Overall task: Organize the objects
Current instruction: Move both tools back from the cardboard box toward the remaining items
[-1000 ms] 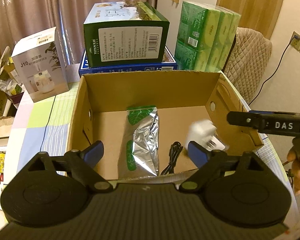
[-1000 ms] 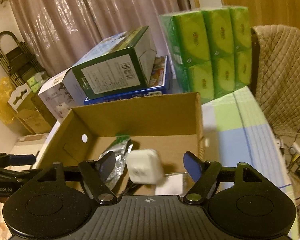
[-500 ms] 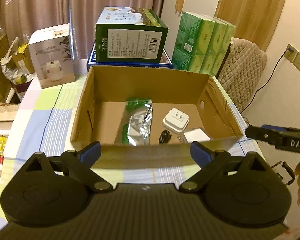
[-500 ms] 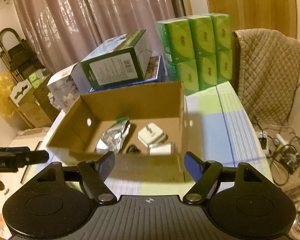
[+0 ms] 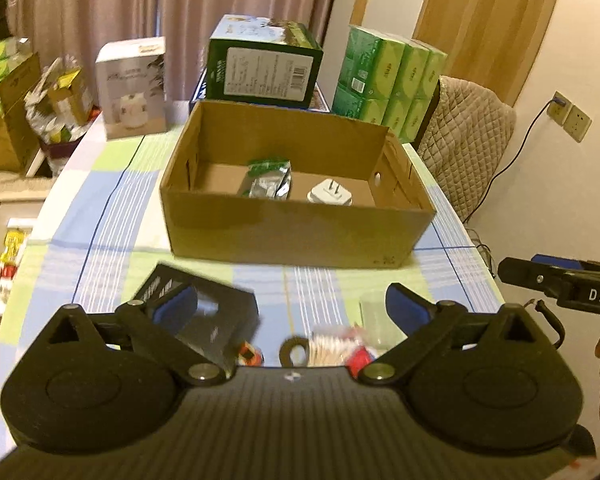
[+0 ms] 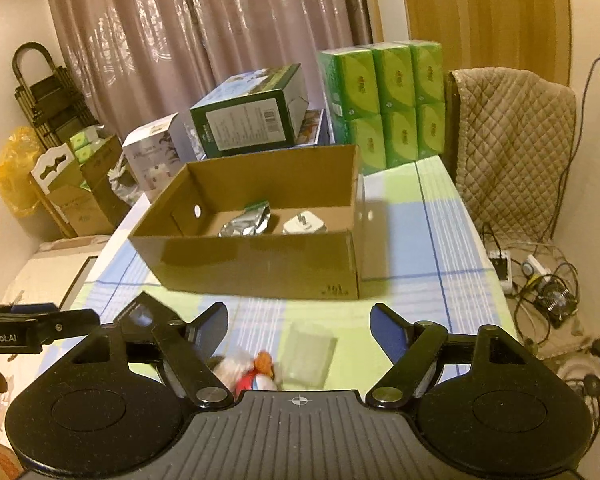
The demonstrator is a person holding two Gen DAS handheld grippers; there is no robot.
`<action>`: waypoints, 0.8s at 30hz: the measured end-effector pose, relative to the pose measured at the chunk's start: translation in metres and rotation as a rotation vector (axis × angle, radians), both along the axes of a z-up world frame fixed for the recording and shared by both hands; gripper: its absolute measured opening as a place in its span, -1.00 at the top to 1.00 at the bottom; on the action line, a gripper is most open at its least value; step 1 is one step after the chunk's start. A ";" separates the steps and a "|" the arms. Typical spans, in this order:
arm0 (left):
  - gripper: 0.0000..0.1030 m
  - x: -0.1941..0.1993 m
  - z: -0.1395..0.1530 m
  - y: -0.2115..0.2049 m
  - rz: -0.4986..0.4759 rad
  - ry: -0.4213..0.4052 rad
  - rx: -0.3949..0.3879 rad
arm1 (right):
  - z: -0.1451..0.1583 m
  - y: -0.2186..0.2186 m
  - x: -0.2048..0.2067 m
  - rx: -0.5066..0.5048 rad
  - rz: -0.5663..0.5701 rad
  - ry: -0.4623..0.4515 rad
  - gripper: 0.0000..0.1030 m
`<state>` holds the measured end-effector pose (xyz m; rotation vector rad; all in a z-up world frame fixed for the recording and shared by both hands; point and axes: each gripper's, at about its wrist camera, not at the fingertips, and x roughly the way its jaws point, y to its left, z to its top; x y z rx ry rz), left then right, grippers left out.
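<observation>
1. We see a brown cardboard box (image 5: 292, 232) on the desk (image 5: 112, 208), whose cloth is checked in pale green, light blue and white with thin blue lines.
2. In the box lie a silver foil pouch (image 5: 266, 186) with green print and a white plug adapter (image 5: 329, 194).
3. Behind stand a dark green carton (image 5: 262, 68) with a white label, bright green tissue packs (image 5: 388, 80) and a white-grey box (image 5: 134, 88).
4. We note a black box (image 5: 216, 320) nearest us.
5. Each tool (image 5: 292, 306) is black with blue pads (image 6: 390, 330).
6. The curtains (image 6: 188, 32) are mauve with a pale pattern.

Both claws drawn back from cardboard box (image 5: 296, 236), jaws opening, white charger (image 5: 329, 195) dropped inside
</observation>
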<state>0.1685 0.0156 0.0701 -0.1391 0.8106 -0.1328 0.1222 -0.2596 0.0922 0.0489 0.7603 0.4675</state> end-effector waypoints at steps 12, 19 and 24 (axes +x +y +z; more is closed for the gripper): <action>-0.92 -0.082 -0.027 0.016 0.117 0.018 0.025 | -0.032 -0.016 -0.057 0.035 -0.027 0.055 -0.49; -0.92 -0.096 -0.033 0.007 0.082 0.002 0.066 | -0.043 -0.018 -0.067 0.034 -0.018 0.092 -0.49; -0.94 -0.097 -0.039 0.000 0.067 0.013 0.050 | -0.048 -0.016 -0.066 0.022 -0.005 0.104 -0.49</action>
